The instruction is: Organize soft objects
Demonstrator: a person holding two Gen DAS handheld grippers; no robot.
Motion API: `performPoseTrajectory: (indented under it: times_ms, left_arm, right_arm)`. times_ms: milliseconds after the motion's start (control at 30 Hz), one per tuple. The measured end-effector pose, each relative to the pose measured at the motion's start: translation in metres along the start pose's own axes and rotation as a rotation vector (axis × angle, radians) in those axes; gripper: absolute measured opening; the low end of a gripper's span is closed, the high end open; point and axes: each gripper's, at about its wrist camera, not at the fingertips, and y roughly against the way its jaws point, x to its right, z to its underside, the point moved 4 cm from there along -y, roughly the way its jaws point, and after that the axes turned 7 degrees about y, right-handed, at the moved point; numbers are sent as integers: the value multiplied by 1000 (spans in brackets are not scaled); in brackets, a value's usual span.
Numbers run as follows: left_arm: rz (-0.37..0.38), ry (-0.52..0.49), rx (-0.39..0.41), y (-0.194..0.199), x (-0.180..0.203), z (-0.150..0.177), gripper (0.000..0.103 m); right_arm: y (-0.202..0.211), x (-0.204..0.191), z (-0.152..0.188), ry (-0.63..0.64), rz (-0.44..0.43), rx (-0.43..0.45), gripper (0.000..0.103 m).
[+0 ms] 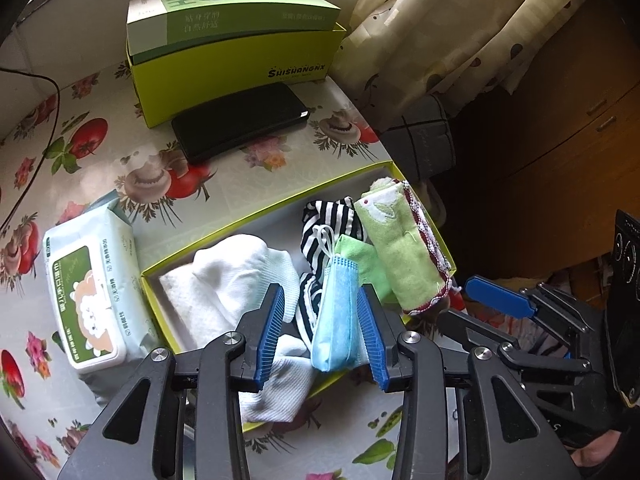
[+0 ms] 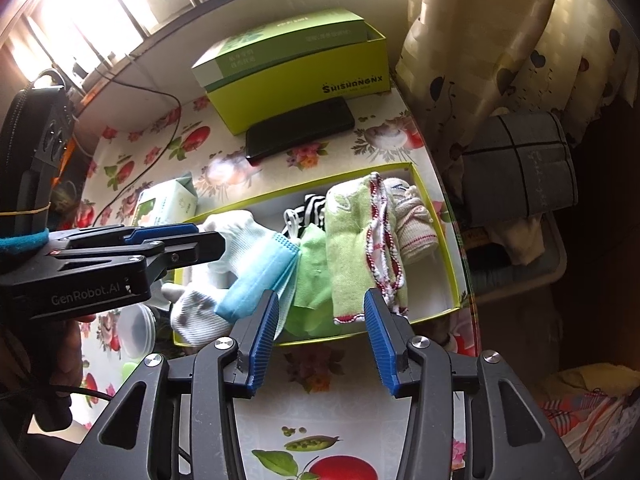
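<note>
left gripper stands wide open, the blue face mask loose between its pads in the yellow-green box, long axis toward 12 o'clock. right gripper, open and empty, hovers farther off.

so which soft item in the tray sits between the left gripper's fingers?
The blue face mask, standing between the left gripper fingers; socks and towels lie outside them.

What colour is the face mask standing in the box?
Light blue; the face mask shows best in the left wrist view, between the open left tongs.
</note>
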Motion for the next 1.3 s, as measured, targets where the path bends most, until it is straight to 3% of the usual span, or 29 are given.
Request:
performPoseTrajectory:
  times_ms: [400,733,1300]
  left_arm:
    - [-59,-23,24,24,-12,18,39]
    - [-118,-60,90,53,-24,40,39]
    - [-119,-34,112,78,-39,73,39]
  right_arm:
    - [1,-29,3,40,-22,-16,44]
    - [6,-63,21,76,-18,-32,45]
    - [17,-100,51,102,3,-44,51]
